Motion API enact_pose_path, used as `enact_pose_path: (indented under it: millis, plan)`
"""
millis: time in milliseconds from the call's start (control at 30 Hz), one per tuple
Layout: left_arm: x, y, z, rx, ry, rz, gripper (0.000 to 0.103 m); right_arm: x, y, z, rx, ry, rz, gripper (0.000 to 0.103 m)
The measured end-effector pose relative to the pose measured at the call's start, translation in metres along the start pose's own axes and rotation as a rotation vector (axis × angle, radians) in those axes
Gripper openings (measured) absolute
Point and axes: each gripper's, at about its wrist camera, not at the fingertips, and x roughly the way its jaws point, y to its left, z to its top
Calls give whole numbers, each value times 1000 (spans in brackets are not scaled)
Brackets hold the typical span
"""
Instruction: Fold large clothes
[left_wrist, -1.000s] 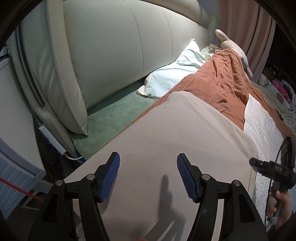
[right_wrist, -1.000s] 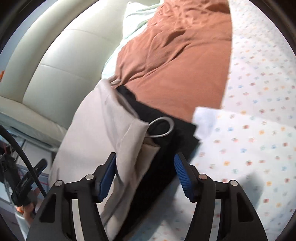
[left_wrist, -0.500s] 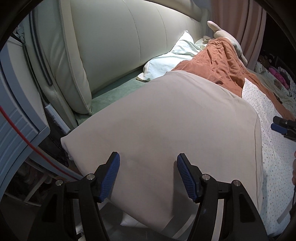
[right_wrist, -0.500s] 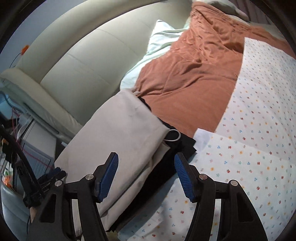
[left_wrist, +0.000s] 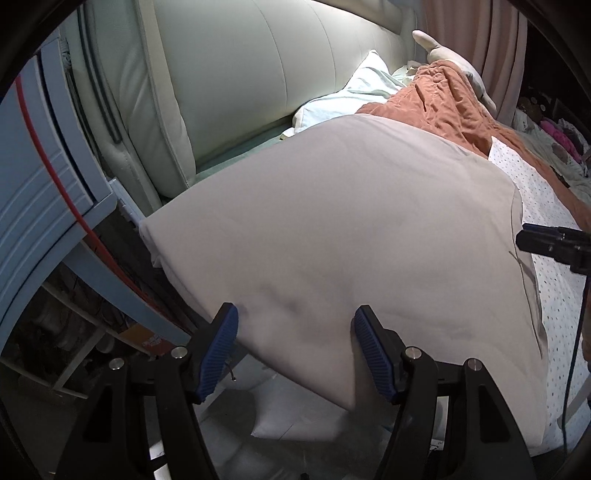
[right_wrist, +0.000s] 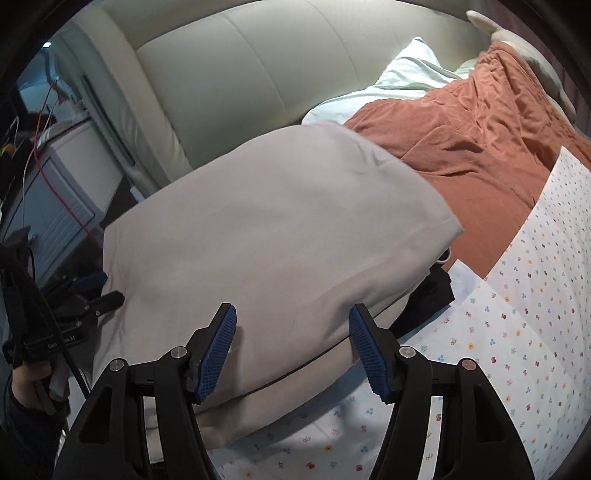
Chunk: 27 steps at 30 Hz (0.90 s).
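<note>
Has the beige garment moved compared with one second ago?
Yes. The beige garment now covers the black cloth and white ring, its edge nearer the orange blanket.

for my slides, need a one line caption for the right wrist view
Open right gripper over a folded beige garment on a floral bedsheet, rust blanket behind.

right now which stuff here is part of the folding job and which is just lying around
Part of the job:
beige garment
left gripper
right gripper

Lying about:
orange blanket
white pillow
floral sheet
black cloth
</note>
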Motion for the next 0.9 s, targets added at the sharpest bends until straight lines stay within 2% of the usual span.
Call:
enact_pose_path:
  millis: [233,400,467,533,667,800,900]
  plan:
    - [-15,-12,-21,-43,2,-33,66,-11,13,-26,-46,72,-17,62]
    - [-33,-28,-35,-66,-21,-58,66,-45,7,-37,-22,54,-31,62]
    - [-41,-35,-38,-77,-31,-71,73,-61,1,-41,-6,44,-41,62]
    - [-50,-43,-39,-77,-50,-94,88,-78,-4,-46,5,34,-64,62]
    - [-73,-63,-41,-59,-94,-106,94,-118,-12,-60,26,-5,-113,63]
    - [-98,-86,-42,-31,-138,-143,97,-162,-20,-78,55,-62,-136,87]
    - [-120,-106,-43,-8,-187,-151,103,-194,-23,-95,60,-107,-165,92]
